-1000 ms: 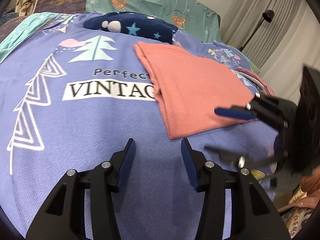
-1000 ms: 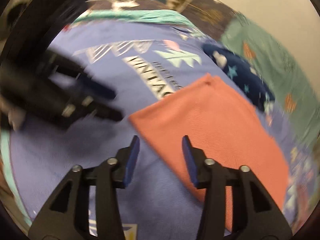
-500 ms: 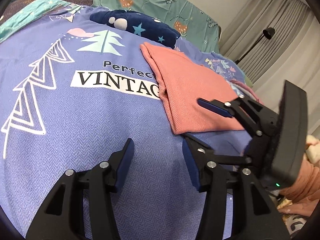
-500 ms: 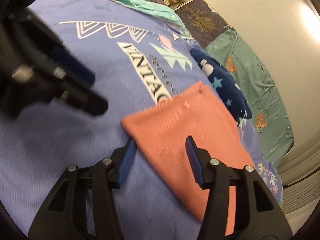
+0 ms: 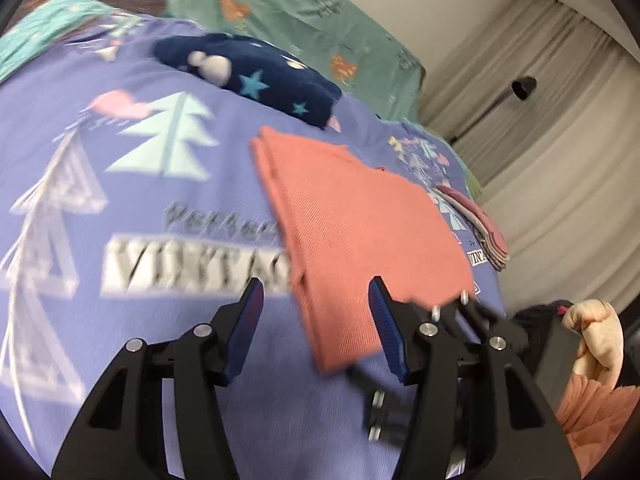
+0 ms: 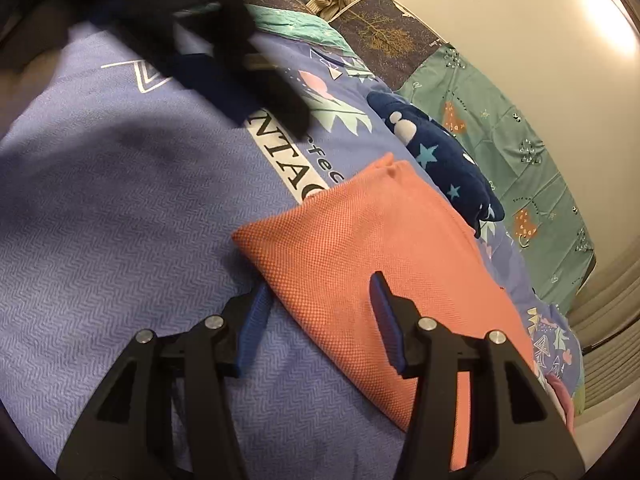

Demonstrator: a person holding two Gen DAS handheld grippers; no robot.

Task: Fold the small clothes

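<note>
Swung since the earlier frame toward the salmon cloth, now straight ahead of the left tool rather than off to its right; jaws spread wide and holding nothing, near corner of the cloth between and just beyond them. Lies flat on the purple printed bedspread, already folded to a long rectangle, long axis running away from the tool toward the navy star-print garment beside its far end. Partly hidden below the near edge: the right tool, dark and blurred. From the right wrist: right tool also gaping and empty, left finger touching the cloth's near long edge, right finger over the fabric. Looks the nearer of the two. Shows woven texture and layered far corner; left tool only a dark blur at top.
</note>
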